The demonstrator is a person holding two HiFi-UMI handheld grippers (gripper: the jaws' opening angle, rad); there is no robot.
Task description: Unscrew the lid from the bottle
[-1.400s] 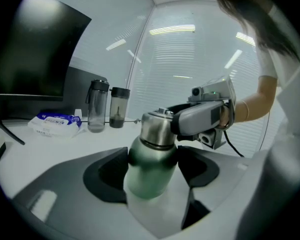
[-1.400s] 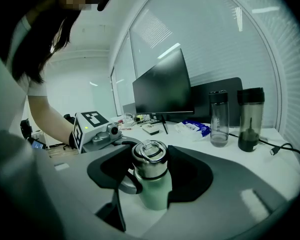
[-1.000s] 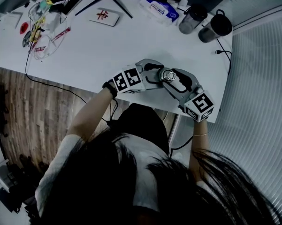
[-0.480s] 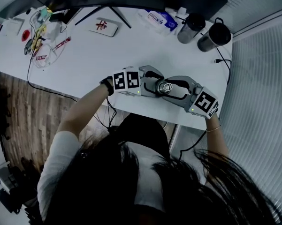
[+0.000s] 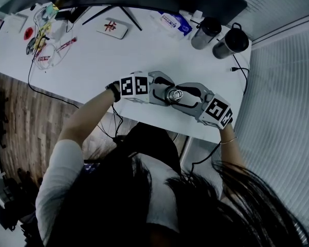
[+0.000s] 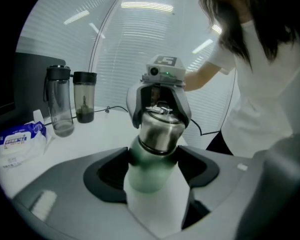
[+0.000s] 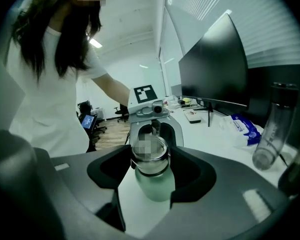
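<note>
A green bottle point(image 6: 147, 171) with a steel lid point(image 5: 174, 94) stands upright near the table's front edge, between both grippers. My left gripper point(image 5: 166, 92) comes in from the left and is shut on the green body point(image 7: 155, 188), its pads pressing both sides. My right gripper point(image 5: 182, 96) comes in from the right, and its jaws are closed round the steel lid point(image 7: 150, 156). In the left gripper view the right gripper point(image 6: 160, 110) wraps the lid point(image 6: 159, 130) above my own jaws. In the right gripper view the left gripper point(image 7: 152, 130) shows behind the bottle.
Two dark drinking bottles point(image 5: 204, 32) point(image 5: 231, 41) stand at the table's far right. A wipes pack point(image 5: 175, 19) and a small white box point(image 5: 112, 28) lie near the monitor stand. Cables and small items point(image 5: 41, 40) crowd the far left. The table's front edge point(image 5: 195, 133) is just below the grippers.
My right gripper has swung round the bottle, its marker cube moving up from the table's front edge toward the right, still on the lid. The left gripper has kept its hold on the body.
</note>
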